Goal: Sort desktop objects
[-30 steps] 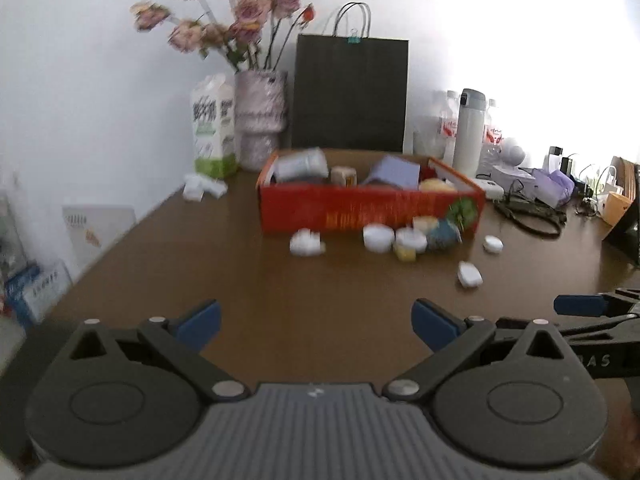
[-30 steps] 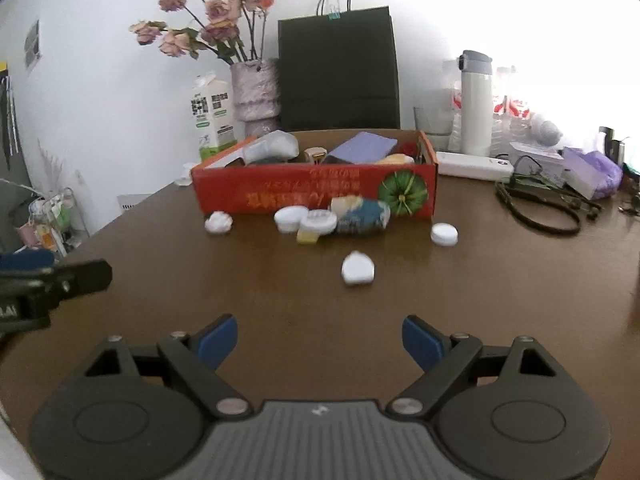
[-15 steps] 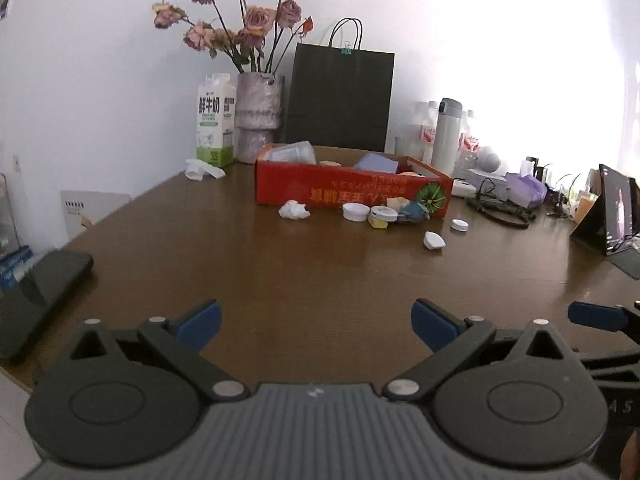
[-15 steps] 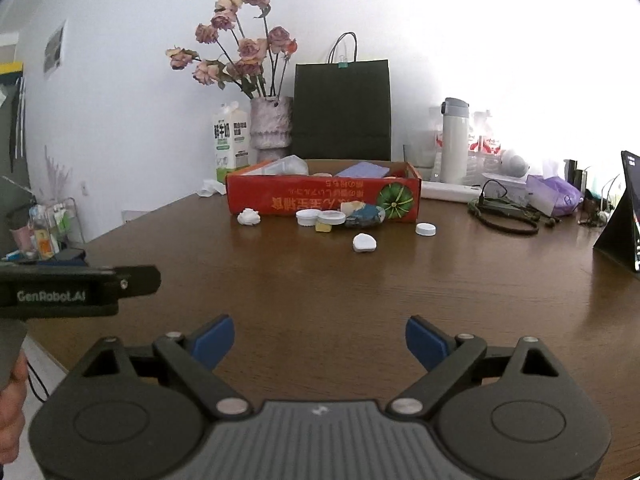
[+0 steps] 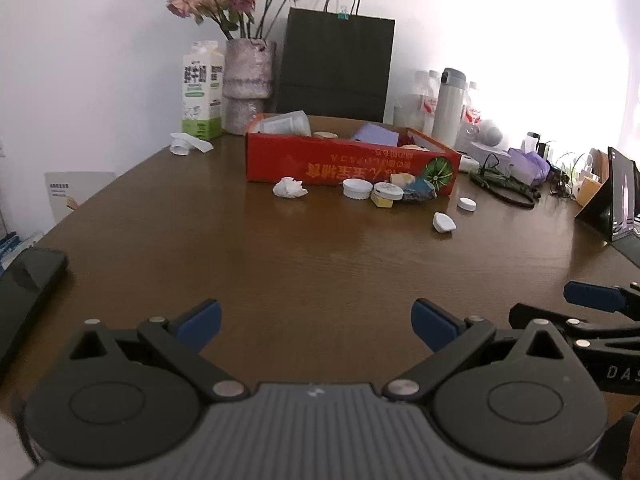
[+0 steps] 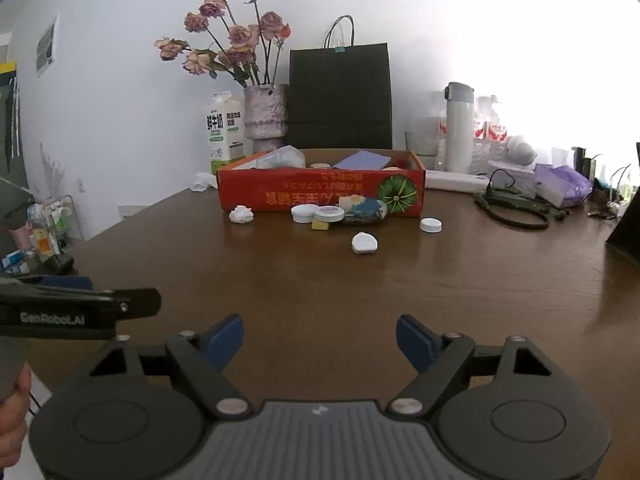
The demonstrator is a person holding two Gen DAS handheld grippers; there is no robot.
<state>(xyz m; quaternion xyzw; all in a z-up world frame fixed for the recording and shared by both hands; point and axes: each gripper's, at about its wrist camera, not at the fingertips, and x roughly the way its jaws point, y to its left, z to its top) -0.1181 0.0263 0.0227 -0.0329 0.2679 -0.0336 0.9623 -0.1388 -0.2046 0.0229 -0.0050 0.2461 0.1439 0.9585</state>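
table (image 5: 280, 264) bearing all | red box (image 5: 344, 166) sitting far side, holding sorted items | left gripper (image 5: 316, 322) gaping wide, empty, well short of box | right gripper (image 6: 320, 338) likewise | tissue (image 5: 290, 188), lids (image 5: 356, 189), cap (image 5: 467, 204) lying just before box

A red cardboard box (image 5: 348, 168) with inverted orange print and a green melon graphic at its right front corner sits open-topped on the counter (image 5: 280, 264). Inside it lie a clear plastic package (image 5: 286, 122) at the left end, a purple flat item (image 5: 376, 134) toward the right, and small pale items between them. Loose objects lie on the counter along the box front: a crumpled white tissue (image 5: 290, 188) to the left; two white round lids (image 5: 357, 189) side by side; a yellow block (image 5: 382, 201) touching the nearer lid; a blue-and-beige crumpled wrapper (image 5: 418, 192) against the box. A white round cap (image 5: 467, 204) and a white rounded piece (image 5: 443, 222) lie apart, right of the cluster
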